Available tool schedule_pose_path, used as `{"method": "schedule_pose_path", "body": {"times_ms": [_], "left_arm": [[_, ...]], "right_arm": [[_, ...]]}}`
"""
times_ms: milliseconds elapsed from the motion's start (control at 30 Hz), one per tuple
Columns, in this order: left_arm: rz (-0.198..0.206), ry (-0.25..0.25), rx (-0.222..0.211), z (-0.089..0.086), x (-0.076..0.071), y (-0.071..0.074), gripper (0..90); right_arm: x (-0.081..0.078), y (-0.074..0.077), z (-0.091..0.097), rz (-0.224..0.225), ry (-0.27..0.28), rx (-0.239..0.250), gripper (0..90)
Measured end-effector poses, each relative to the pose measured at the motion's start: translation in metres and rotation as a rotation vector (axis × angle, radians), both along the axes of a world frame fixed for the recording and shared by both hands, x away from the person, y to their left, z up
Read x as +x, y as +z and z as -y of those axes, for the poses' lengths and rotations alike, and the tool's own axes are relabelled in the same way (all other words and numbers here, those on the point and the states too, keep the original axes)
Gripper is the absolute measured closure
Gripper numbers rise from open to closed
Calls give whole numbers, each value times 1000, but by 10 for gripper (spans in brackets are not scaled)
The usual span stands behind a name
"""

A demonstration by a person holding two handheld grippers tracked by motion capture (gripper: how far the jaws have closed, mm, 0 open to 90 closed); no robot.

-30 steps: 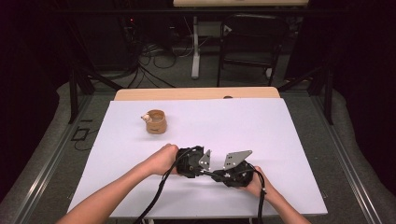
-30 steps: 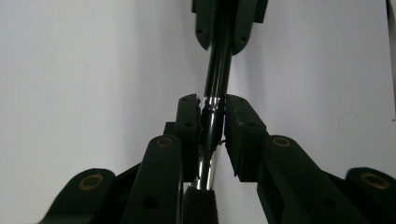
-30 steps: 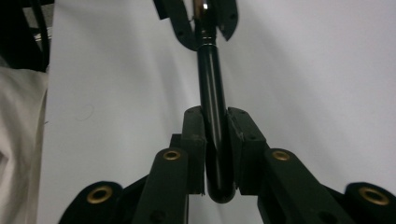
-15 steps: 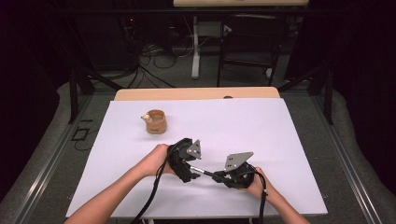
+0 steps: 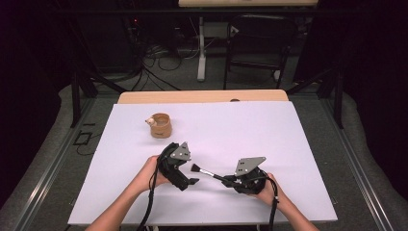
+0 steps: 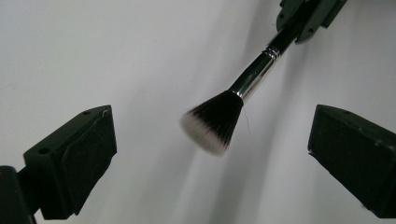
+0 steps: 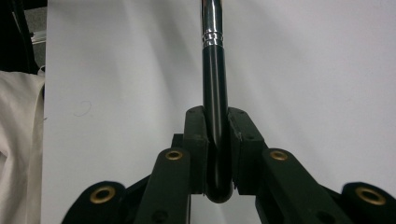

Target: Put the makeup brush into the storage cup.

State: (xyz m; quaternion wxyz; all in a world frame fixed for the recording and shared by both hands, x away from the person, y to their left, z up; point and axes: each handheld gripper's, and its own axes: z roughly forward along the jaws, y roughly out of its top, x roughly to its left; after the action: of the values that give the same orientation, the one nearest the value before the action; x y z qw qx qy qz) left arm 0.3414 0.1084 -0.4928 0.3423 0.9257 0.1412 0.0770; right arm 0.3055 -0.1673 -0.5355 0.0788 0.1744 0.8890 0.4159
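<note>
White covering is seen over the worktop (image 5: 288,144) in the high view, with bare wood showing along the far edge. A small brown wooden cup (image 5: 160,125) stands toward the far left corner, well apart from both hands. Near the front edge, the left tongs (image 5: 190,181) are held by the left hand (image 5: 150,172) and the right tongs (image 5: 227,180) by the right hand (image 5: 267,190). A makeup brush (image 5: 207,173) is pinched by the right tongs at its dark handle, and its bristle head is pointed toward the left tongs, between the two grippers.

From the left gripper view, the left tongs (image 6: 210,154) are shown spread wide, with nothing touched by either jaw. The brush (image 6: 233,105) is seen between and beyond them, its dark, white-tipped bristles fanned out from a shiny metal ferrule, above the white surface. Whether the bristles touch the surface cannot be told.

From the right gripper view, the right tongs (image 7: 217,135) are shown pressed onto the black handle of the brush (image 7: 214,79), whose rounded end is seated between the jaws. A pale cloth (image 7: 18,140) is seen at the left edge.
</note>
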Motion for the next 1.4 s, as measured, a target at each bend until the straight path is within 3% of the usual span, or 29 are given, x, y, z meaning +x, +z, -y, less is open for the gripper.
{"method": "schedule_pose_path", "body": {"times_ms": [133,200,300,367,467,567,700,1400], "left_arm": [[-5,32,-66,-4,-2,-4,15],[1,36,-50,-3,-2,-5,17],[-6,69,-92,-5,-2,-10,17],[12,81,-88,-6,-4,-16,16],[-3,108,-120,-7,-8,-22,9],[28,139,-156,-10,-8,-23,0],[8,163,-193,-14,-3,-25,0],[-26,207,-322,-7,3,-27,2]], "right_arm": [[1,0,1,-1,-18,2,792],[1,0,2,-3,-26,7,792],[1,0,3,0,-37,8,791],[1,0,3,0,-49,11,791],[1,0,3,3,-57,12,791],[0,1,2,12,-81,11,792],[-1,3,2,28,-109,24,792],[-2,8,-7,45,-205,147,792]]}}
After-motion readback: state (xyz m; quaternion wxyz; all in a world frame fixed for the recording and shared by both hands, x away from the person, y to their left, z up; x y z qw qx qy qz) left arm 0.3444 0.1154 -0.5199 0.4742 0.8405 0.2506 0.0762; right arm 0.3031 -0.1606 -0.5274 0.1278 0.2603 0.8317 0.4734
